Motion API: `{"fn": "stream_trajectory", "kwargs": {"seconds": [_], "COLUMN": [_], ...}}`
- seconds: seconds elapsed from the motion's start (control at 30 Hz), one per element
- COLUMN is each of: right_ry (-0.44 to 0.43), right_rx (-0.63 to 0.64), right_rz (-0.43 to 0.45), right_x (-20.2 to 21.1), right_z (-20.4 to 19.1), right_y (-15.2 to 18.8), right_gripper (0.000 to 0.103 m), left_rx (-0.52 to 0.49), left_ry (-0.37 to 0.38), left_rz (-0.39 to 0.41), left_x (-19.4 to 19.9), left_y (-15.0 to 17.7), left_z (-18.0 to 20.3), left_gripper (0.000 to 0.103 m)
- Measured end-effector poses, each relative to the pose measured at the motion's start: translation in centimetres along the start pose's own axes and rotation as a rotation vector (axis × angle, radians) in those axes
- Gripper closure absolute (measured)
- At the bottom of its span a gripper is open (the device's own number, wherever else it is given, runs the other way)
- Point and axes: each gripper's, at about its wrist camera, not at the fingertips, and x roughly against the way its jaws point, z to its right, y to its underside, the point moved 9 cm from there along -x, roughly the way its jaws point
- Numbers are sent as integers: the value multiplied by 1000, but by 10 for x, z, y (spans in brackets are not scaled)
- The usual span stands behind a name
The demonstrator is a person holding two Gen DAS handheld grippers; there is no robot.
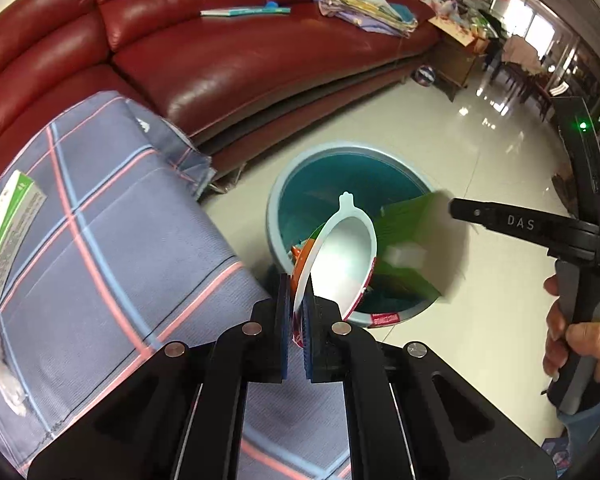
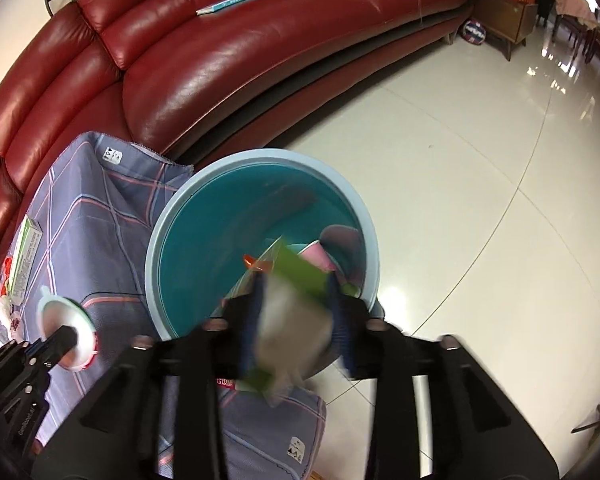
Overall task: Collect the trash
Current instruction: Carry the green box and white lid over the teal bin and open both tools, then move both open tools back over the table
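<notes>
Trash here counts several pieces, and the one blue bin (image 2: 162,264) that takes them stands on the pale tiled floor (image 2: 480,184), just beside the one bench (image 1: 112,248) under its blue plaid cloth and in front of the one long red sofa (image 1: 220,52). Going down in size: the sofa carries one thin book (image 1: 246,11) and one heap of coloured papers (image 1: 364,4). The bin already holds at least one pink cup (image 2: 320,258) and an orange scrap (image 2: 256,264); anything deeper in is too blurred to count.

One green and white carton (image 2: 296,312) sits between the jaws of the right gripper (image 2: 296,320), above the near rim of the bin. It is motion-blurred in both views, and I cannot tell whether the jaws are gripping it or have let go. One white foil-lined lid with a small tab (image 1: 346,256) is pinched on its edge by the closed jaws of the left gripper (image 1: 296,320), held tilted over the bench edge and the bin's near side.

On the bench lie one green and white box (image 1: 8,236) and, at the cloth's near left edge, one crumpled white wrapper with red marks (image 1: 0,364), both well apart from the bin.

One hand (image 1: 580,344) shows, wrapped round the right gripper's handle.
</notes>
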Motion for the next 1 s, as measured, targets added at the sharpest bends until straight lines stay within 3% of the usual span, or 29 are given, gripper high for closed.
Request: {"fn": "stream_trajectory", "kwargs": {"seconds": [0.23,0.67,0.73,0.77,0.8,0.9,1.0], "right_ry": [14,53,57,57,57,57,55], "right_rx": [-31,-51,-46,-44,-40,-32,-22], "right_rz": [15,30,31,31,32,31,31], "right_x": [-2,5,7,8,8,10,13], "right_z": [9,24,23,22,21,17,12], "right_y": [-4,-8,-10,-10,-10,-10,-8], "right_gripper": [27,17,16,16,16,15,10], "left_rx": [-21,-62,-58,-56,-54,-43,-25], "left_ry": [3,42,36,23,12,6,-9], "left_rz": [-28,-75,-76,-66,-49,-25,-10], "left_x": [-19,-59,-59,-58,-56,-48,-41], "left_y": [-5,-17,-18,-18,-19,-21,-21], "left_z": [8,44,45,43,42,39,32], "left_gripper": [97,95,76,57,47,28,15]}}
